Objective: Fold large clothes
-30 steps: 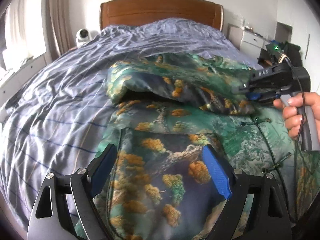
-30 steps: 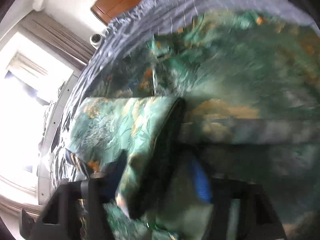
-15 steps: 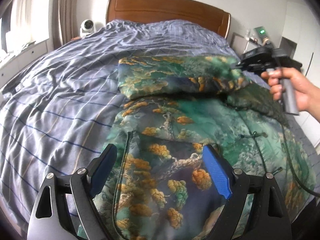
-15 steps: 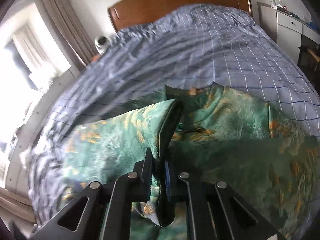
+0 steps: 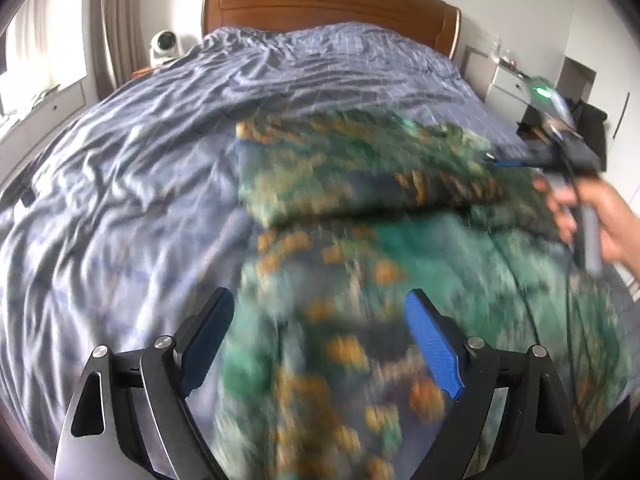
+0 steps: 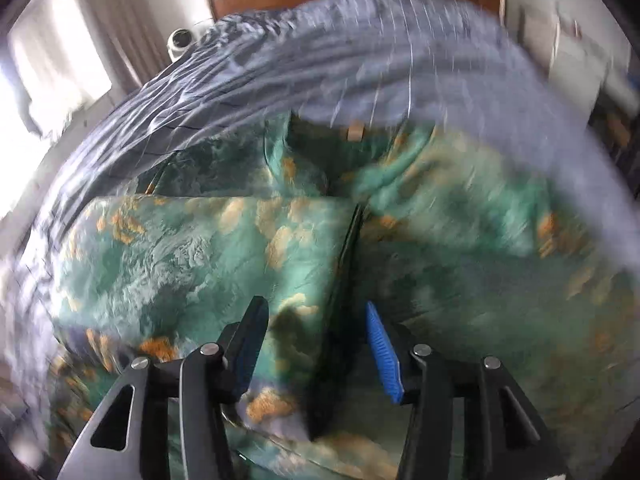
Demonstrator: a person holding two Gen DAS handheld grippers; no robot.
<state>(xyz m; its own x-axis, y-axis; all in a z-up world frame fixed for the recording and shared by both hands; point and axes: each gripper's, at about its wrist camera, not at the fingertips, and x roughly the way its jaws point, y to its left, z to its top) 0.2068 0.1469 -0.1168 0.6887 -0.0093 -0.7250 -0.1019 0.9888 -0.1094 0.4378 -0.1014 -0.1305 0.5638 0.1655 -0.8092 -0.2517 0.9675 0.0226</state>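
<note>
We see our left gripper (image 5: 320,344) spread wide over the green garment (image 5: 360,280); our right gripper (image 6: 316,344) is parted too, its folded edge loose between the jaws.

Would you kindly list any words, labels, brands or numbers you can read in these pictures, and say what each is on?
None can be read.
The right tongs are motion-blurred in the left wrist view; any marking on their body is illegible.
The green patterned garment, bedsheet and headboard show no writing.

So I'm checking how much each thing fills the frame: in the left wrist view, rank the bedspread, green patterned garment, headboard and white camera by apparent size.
1. bedspread
2. green patterned garment, close behind; nearness enlarges it
3. headboard
4. white camera
</note>
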